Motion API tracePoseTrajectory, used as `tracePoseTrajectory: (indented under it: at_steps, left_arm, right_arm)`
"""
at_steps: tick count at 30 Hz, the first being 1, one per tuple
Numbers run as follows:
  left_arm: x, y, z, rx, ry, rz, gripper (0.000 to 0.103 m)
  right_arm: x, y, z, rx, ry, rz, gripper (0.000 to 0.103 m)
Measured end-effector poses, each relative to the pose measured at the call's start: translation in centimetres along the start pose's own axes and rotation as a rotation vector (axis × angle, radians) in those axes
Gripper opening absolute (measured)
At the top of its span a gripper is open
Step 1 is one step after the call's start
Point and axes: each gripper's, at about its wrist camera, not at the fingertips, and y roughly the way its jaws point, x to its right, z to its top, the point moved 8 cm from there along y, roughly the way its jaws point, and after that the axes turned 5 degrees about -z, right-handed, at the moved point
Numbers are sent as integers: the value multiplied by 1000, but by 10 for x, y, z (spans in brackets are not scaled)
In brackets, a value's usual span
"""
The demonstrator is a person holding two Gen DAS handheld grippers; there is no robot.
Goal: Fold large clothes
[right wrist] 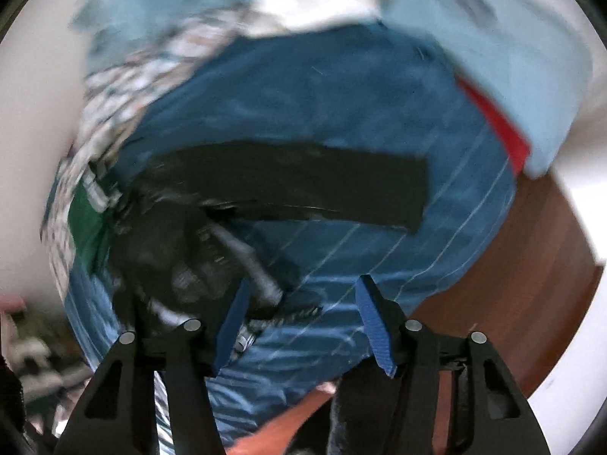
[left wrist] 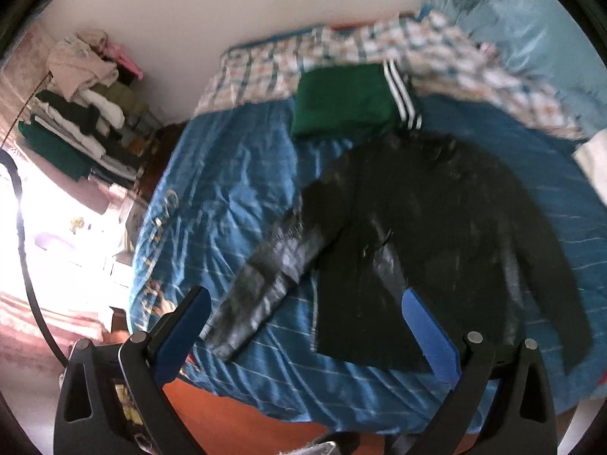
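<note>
A large black jacket (left wrist: 436,227) lies spread on the blue striped bed cover (left wrist: 227,189), one shiny sleeve (left wrist: 261,292) reaching toward the bed's near edge. My left gripper (left wrist: 307,322) is open and empty, held above the jacket's lower hem. In the right wrist view, which is blurred, the jacket (right wrist: 288,185) lies bunched at the left with one sleeve stretched right. My right gripper (right wrist: 303,326) is open and empty, just above the cover beside the jacket's crumpled part (right wrist: 197,265).
A folded green garment with white stripes (left wrist: 349,102) lies behind the jacket. A checked blanket (left wrist: 341,49) and light blue bedding (left wrist: 531,38) lie at the bed's head. A rack of stacked clothes (left wrist: 83,113) stands left. Brown floor (right wrist: 531,284) is right of the bed.
</note>
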Motion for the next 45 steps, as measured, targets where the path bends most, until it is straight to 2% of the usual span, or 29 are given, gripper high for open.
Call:
tracePoseTrajectory:
  at_steps: [5, 8, 10, 12, 14, 16, 17, 18, 19, 20, 21, 24, 29, 33, 38, 41, 43, 45]
  left_arm:
    - [30, 85, -23, -148, -22, 28, 103]
    - [46, 127, -35, -189, -15, 68, 103]
    - [58, 156, -40, -223, -15, 83, 103]
    - [65, 179, -42, -235, -10, 91, 103]
    - [73, 198, -41, -245, 5, 102, 103]
    - [82, 217, -37, -243, 32, 107, 103]
    - [84, 221, -35, -241, 41, 109, 103]
    - [89, 226, -32, -233, 51, 103, 103]
    - [93, 229, -29, -225, 62, 94, 103]
    - [95, 232, -27, -217, 72, 90, 103]
    - [97, 233, -25, -208, 87, 86, 103]
    - [101, 236, -19, -183, 125, 81, 103]
    - [92, 233, -14, -168, 136, 64, 103]
    - [74, 229, -9, -163, 128, 46, 103]
    - [41, 230, -1, -145, 86, 38, 103]
    - [14, 235, -1, -145, 44, 51, 103]
    - [-10, 240, -3, -156, -3, 66, 103]
    - [-32, 243, -9, -165, -38, 81, 103]
  right_arm:
    - [96, 122, 43, -75, 179, -79, 72]
    - [124, 176, 60, -79, 237, -74, 76]
    - [132, 203, 72, -59, 250, -48, 78]
    - [136, 235, 78, -83, 254, -42, 81]
    - [132, 252, 80, -101, 252, -47, 85]
    - [131, 259, 84, -85, 262, -79, 84]
    - [128, 259, 84, -75, 257, -97, 74]
    - [122, 254, 86, -52, 237, -118, 58]
    - [119, 250, 86, -37, 227, -152, 48]
    - [118, 242, 85, -22, 223, -197, 30]
    - [119, 237, 85, -14, 233, -198, 23]
    - [118, 212, 84, 9, 288, -162, 17]
    - [101, 162, 82, 50, 295, -125, 13]
    - [59, 98, 87, 132, 235, -64, 11]
    - [-42, 32, 112, 215, 159, 71, 9]
    - [-132, -8, 117, 253, 41, 159, 9]
    - [-208, -22, 108, 256, -62, 229, 9]
    - [-287, -18, 86, 219, -172, 299, 8]
